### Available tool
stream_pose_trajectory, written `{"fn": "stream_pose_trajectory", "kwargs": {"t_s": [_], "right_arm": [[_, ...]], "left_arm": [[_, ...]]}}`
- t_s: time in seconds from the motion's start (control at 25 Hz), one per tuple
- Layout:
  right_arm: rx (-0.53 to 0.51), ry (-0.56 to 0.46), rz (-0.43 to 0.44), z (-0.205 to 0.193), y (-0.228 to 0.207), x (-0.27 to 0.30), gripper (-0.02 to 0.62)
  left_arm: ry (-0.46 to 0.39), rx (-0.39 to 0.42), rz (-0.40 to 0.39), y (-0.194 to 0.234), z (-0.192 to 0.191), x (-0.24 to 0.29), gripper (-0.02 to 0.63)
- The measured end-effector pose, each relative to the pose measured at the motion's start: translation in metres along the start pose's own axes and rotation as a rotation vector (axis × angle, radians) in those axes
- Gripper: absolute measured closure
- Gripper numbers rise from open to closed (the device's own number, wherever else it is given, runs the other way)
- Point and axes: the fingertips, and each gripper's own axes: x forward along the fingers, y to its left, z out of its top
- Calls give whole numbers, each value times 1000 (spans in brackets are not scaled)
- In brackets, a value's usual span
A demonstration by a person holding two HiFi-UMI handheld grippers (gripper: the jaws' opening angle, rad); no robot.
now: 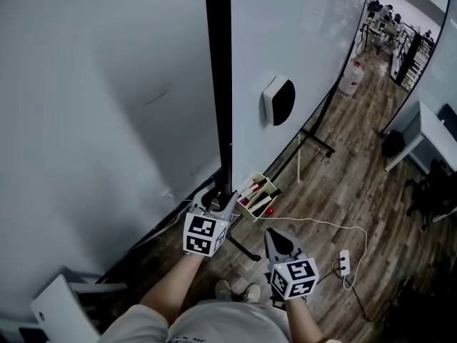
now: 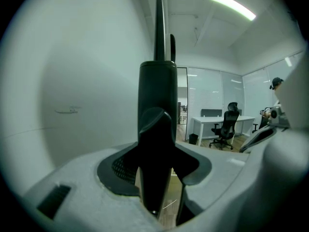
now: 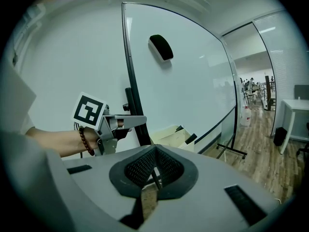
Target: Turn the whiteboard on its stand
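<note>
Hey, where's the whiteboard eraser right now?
Head view, right of centre: the eraser sticks to the whiteboard, right of the black post, above the marker box.

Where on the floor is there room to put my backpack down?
The widest bare patch of wood floor lies between the board stand's foot and the white desk. Near the person's shoes it is crowded: the marker box, the white cable and the power strip all lie there.

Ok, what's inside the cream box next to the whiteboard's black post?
The cream box holds several marker pens lying at a slant. Some are black and some have red on them. The box's bottom and anything lying under the pens are covered.
</note>
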Motion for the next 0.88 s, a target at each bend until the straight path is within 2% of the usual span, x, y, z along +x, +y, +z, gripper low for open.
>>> {"fn": "stream_pose_trajectory", "kwargs": {"t_s": [0.44, 0.88], "right_arm": [[-19, 8, 36, -12, 37, -3, 589], [-47, 17, 105, -15, 67, -12, 589]], "left_arm": [[-7, 1, 14, 40, -26, -81, 413], [2, 6, 26, 50, -38, -150, 414]]}}
